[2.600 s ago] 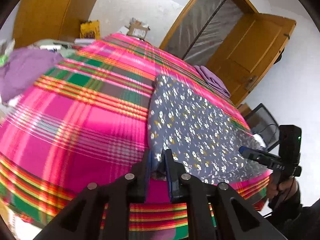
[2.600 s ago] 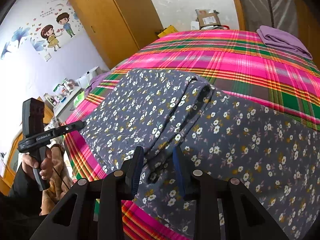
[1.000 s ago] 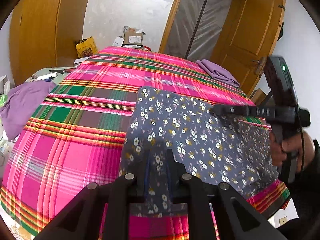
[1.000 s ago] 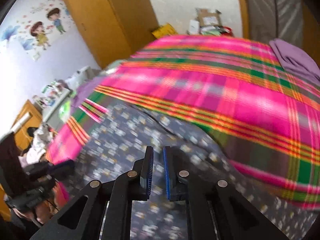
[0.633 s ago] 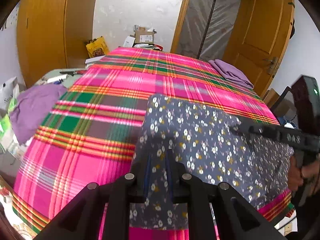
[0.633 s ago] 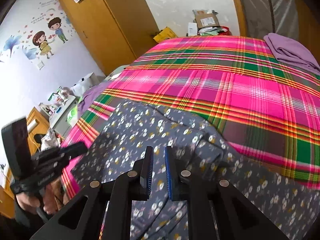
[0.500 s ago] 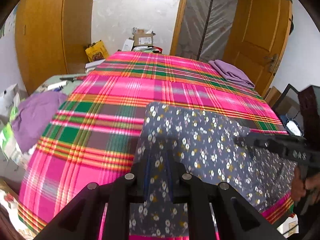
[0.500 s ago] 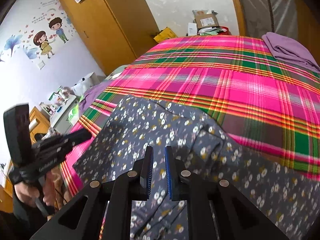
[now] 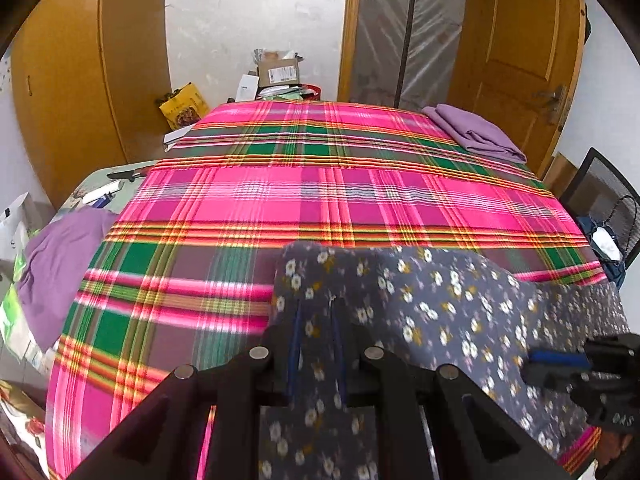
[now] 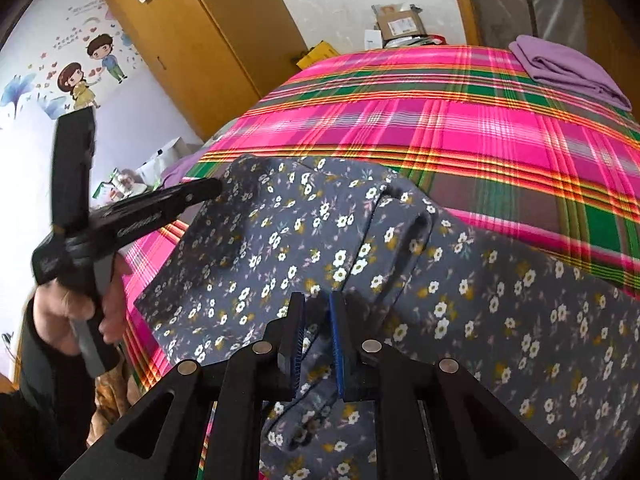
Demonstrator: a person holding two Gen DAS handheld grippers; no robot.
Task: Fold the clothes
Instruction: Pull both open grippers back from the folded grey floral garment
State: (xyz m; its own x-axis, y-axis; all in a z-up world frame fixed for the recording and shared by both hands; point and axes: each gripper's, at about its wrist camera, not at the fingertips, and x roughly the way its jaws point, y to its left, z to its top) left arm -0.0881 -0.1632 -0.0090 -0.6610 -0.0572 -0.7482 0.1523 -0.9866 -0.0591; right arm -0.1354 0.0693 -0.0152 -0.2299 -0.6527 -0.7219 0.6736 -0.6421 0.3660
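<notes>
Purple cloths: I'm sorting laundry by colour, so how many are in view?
2. A folded purple cloth lies at the bed's far right corner; a loose purple cloth lies beside the bed's left edge. Others may be hidden.

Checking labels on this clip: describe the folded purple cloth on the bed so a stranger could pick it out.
Start from the bed with the pink-and-green plaid cover. At its far right corner, near the wooden door, lies the folded purple cloth. It is plain and neatly folded, unlike the flowered grey garment at the near edge.
</notes>
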